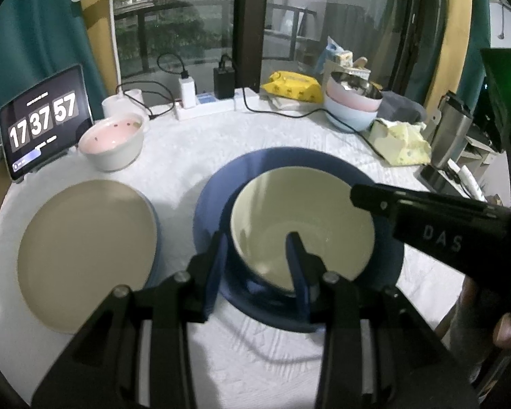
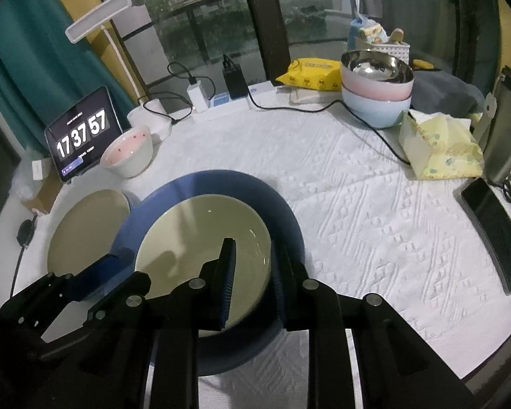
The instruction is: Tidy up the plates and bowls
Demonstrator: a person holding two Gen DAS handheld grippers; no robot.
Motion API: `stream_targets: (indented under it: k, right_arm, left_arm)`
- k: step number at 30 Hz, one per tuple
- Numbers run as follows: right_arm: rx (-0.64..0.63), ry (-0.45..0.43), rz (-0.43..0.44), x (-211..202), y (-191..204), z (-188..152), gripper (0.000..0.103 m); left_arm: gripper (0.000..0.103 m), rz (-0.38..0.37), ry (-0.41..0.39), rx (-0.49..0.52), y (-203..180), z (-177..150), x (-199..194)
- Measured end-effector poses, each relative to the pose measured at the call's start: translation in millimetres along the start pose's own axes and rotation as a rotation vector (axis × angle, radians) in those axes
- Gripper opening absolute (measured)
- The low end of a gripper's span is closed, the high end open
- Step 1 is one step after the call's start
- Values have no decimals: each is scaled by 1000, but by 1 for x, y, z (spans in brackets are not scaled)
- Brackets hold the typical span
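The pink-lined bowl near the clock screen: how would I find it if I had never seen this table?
Start at the tablet showing the clock at the table's far left. Just right of it stands a small bowl, alone on the white cloth. Unlike the stacked bowls far right, it is white outside and pink inside with dark specks.

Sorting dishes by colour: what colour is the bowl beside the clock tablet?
Pink inside, white outside bowl; right wrist view shows best.

Dim, greyish daylight comes through the window (image 1: 187,27); soft shadows fall on the tablecloth (image 2: 357,204), edges bend, corners go black.
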State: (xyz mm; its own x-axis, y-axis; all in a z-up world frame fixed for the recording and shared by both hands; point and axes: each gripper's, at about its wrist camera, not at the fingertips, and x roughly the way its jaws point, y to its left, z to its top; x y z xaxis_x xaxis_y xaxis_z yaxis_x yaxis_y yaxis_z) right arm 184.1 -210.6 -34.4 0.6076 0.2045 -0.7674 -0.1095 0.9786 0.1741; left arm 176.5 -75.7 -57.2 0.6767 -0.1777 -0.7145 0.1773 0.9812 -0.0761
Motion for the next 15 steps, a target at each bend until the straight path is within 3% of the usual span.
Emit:
stream_targets:
  k: [15]
  right_arm:
    - [-34,-29,10,-10,22,12,22]
  left_arm:
    - [38,18,-47,-34,23,9,-16]
